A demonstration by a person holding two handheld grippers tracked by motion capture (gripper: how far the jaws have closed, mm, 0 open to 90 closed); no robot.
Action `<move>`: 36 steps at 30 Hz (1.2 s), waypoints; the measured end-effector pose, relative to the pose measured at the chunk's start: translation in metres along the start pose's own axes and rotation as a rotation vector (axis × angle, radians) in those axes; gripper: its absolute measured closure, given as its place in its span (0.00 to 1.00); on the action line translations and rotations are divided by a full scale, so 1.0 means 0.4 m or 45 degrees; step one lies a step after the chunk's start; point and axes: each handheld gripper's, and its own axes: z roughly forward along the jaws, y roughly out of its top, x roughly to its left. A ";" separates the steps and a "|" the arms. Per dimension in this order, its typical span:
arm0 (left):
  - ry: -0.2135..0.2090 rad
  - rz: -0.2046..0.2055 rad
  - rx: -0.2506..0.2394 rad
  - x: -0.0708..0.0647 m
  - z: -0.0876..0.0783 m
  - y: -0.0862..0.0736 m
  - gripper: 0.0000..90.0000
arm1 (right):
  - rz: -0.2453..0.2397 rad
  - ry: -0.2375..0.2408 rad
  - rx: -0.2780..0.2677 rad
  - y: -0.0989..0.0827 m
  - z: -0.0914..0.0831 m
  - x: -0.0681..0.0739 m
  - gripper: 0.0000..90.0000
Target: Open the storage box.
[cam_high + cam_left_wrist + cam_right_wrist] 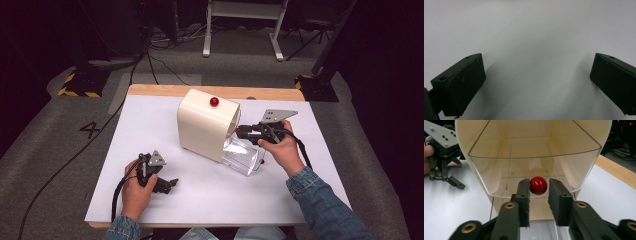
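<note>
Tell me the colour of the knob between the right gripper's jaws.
Glossy red knob; the right gripper view shows it best.

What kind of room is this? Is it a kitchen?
Probably not a kitchen: more likely a lab or studio for recording. A white work table stands on grey carpet, black cables trail over the floor, and yellow-and-black hazard tape marks a stand's foot.

box (205,127): cream | knob (538,185): glossy red | door (534,170): clear (tinted cream) | table (150,120): white
</note>
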 end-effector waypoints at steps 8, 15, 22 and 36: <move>-0.001 0.000 0.001 0.000 0.000 0.000 0.00 | -0.021 -0.001 -0.006 -0.001 -0.001 0.004 0.82; 0.000 -0.001 0.001 0.000 0.000 0.000 0.00 | -0.036 -0.013 -0.007 0.000 -0.017 0.011 0.82; -0.001 0.000 0.001 0.000 0.000 0.000 0.00 | -0.035 -0.024 -0.014 -0.008 -0.054 0.016 0.82; 0.000 0.000 0.000 0.000 0.000 0.000 0.00 | -0.033 -0.045 -0.013 -0.044 -0.146 0.021 0.82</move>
